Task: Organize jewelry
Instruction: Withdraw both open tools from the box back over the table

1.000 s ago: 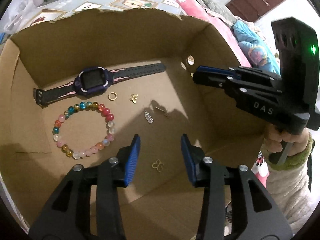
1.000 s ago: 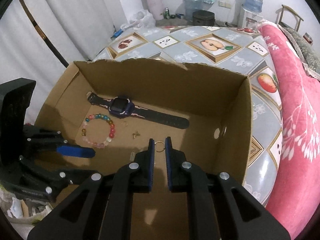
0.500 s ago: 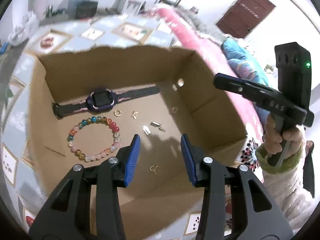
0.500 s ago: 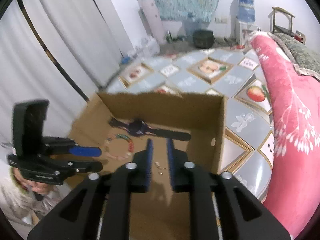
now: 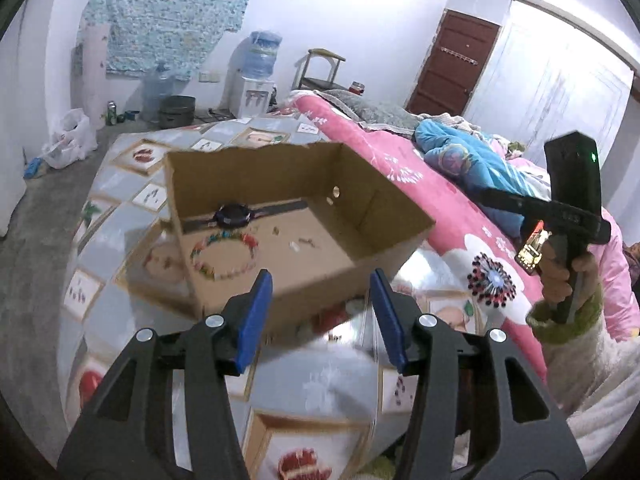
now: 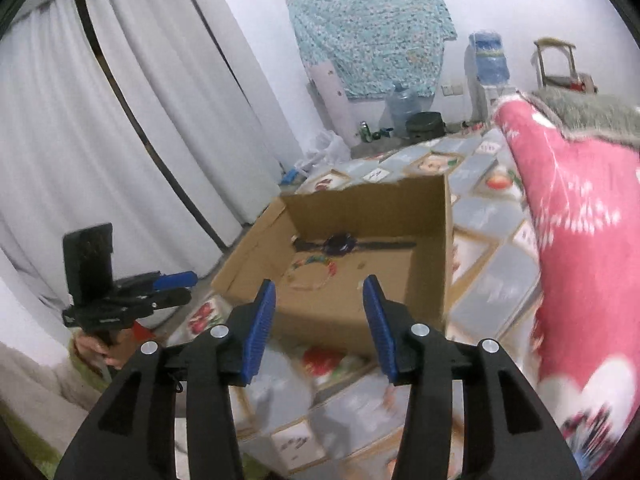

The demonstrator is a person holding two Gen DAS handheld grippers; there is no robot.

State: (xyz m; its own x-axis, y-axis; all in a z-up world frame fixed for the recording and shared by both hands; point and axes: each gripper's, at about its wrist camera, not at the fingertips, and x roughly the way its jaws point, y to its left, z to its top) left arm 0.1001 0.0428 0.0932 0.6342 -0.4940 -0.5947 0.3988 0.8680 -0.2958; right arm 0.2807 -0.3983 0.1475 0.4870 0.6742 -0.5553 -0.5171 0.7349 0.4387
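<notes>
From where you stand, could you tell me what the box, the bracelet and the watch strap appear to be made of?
Box: plain brown corrugated cardboard, matte, with a ragged torn top edge. Beaded bracelet: multicoloured round beads, probably glass or plastic; too blurred here to judge the shine. Watch: dark strap lying flat, likely rubber or silicone, matte.

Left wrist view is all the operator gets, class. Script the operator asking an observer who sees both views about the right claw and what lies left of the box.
Operator: Is the right claw carrying anything?
Observer: No. The right claw is open with nothing between its pads; its jaws have just been opening.
Operator: What stands beyond the cardboard box's left side?
Observer: Past the cardboard box hang tall white curtains, with a dark strip between two panels.
</notes>
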